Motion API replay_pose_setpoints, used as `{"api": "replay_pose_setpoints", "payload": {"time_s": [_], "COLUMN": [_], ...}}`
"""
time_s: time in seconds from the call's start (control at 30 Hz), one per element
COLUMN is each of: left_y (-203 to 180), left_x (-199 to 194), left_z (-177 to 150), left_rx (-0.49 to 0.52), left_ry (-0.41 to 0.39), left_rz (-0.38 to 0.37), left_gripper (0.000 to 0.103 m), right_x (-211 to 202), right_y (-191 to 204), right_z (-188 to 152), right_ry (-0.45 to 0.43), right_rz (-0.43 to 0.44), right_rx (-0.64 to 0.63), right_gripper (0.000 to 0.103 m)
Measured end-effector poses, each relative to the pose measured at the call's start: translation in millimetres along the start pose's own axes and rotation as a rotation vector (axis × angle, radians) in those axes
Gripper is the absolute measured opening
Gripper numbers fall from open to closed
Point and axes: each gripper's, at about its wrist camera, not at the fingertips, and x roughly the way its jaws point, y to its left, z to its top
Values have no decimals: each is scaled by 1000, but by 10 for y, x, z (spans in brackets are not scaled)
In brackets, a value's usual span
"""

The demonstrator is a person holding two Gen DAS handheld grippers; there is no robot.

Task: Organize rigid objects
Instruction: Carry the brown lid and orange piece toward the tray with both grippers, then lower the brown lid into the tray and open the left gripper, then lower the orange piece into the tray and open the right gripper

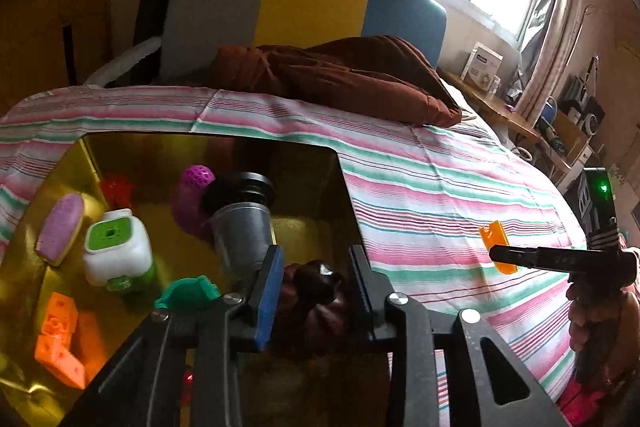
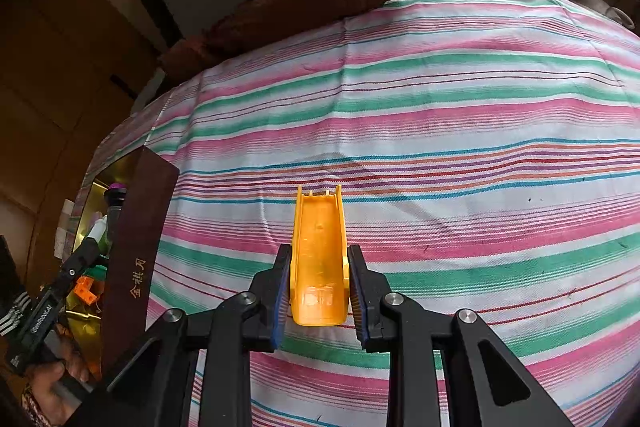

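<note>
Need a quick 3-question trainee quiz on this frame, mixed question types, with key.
1. True or false: the right tool grips a yellow-orange plastic piece.
2. What lies between the fingers of the left tool? A) green cap B) dark brown object C) orange block
3. What pattern is the bedsheet under the gold-lined box?

Key: 1 true; 2 B, a dark brown object; 3 stripes.
</note>
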Motion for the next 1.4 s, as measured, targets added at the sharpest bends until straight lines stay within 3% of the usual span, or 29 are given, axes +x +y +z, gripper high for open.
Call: {"api": "replay_pose_setpoints", "payload": {"time_s": [0.13, 0.3, 0.43, 0.67, 0.9, 1.4], "left_y": [67, 227, 454, 777, 873, 1084], "left_x": [-265, -645, -849, -1011, -1059, -1114], "left_z": [-4, -56, -102, -239, -400, -510], "left_rx": [-13, -5, -62, -145, -141, -170], "left_ry": [-78, -184, -216, -184, -142, -98], "left_rz": [1, 57, 65, 82, 103, 130], "left_gripper": [35, 38, 41, 42, 42, 42], "right_x": [5, -16, -24, -148, -224, -282], "right_y": [-8, -16, -23, 82, 359, 1901], "right_z": [-7, -1, 7, 12, 12, -625], "right_ry": [2, -8, -20, -95, -63, -7], "right_rz": [-4, -13, -25, -37, -22, 238], "right_rx": [-1, -6, -12, -69, -106, -321], "right_gripper": [27, 27, 27, 27, 27, 27]}}
